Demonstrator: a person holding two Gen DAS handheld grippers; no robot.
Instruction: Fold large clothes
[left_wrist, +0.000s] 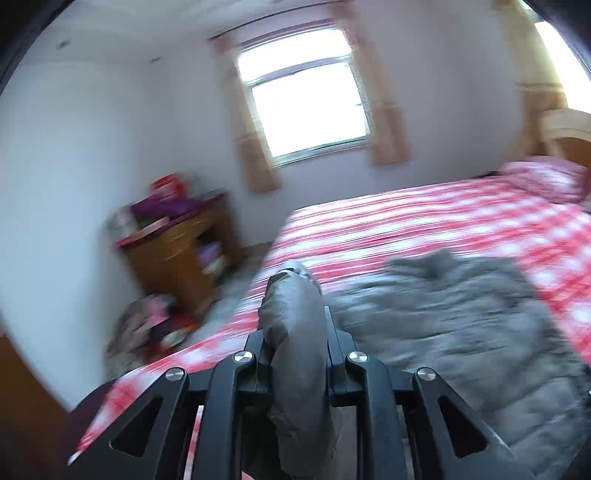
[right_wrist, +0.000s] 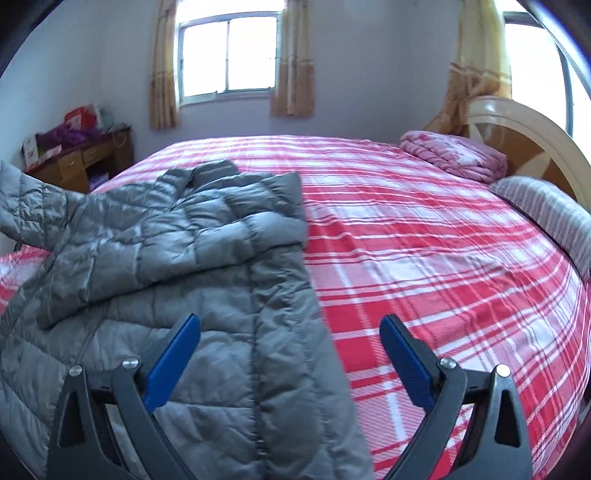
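Note:
A grey quilted puffer jacket (right_wrist: 207, 258) lies spread on the red and white plaid bed (right_wrist: 424, 240), on its left side. One sleeve is folded across the jacket's chest. My right gripper (right_wrist: 290, 332) is open and empty, its blue pads (right_wrist: 173, 354) hovering over the jacket's right edge. My left gripper (left_wrist: 293, 295) is shut on a bunched part of the grey jacket (left_wrist: 295, 332), held above the bed's left side. The left wrist view is blurred by motion, and the rest of the jacket (left_wrist: 461, 325) shows to the right.
A wooden desk (right_wrist: 85, 158) with purple and red items stands at the far left by the wall. A folded pink blanket (right_wrist: 454, 155) and a striped pillow (right_wrist: 546, 218) lie by the headboard (right_wrist: 524, 140). Clutter sits on the floor (left_wrist: 147, 325) beside the bed.

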